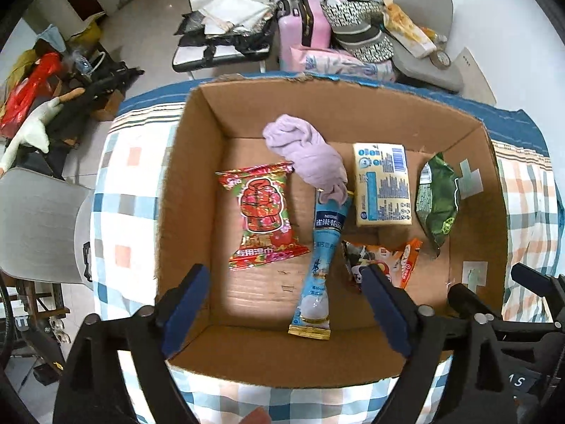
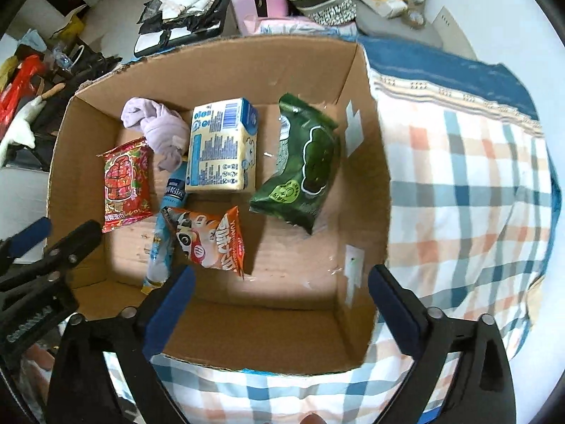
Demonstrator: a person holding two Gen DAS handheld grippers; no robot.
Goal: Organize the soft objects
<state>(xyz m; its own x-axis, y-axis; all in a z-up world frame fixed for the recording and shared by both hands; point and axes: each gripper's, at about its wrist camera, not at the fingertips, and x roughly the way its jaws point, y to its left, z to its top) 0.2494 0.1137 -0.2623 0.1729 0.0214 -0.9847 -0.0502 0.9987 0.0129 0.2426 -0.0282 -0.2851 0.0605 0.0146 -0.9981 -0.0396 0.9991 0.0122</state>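
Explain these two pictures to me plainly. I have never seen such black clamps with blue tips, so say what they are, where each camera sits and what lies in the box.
No robot here: a person holds a two-finger tool in each hand, with a camera on each looking along its fingers. One picture comes from the left gripper, the other from the right gripper. Both are open and hold nothing. Below them a cardboard box stands on a checked cloth. In it lie a purple cloth, red packet, blue stick sachet, yellow pack, orange packet and green bag.

even, soft daylight, seemingly from above; a bright patch on the cardboard box (image 1: 197, 183) floor, walls shading its edges. strong fisheye bending and dark corners. checked cloth (image 2: 466, 190) slightly blurred at right.
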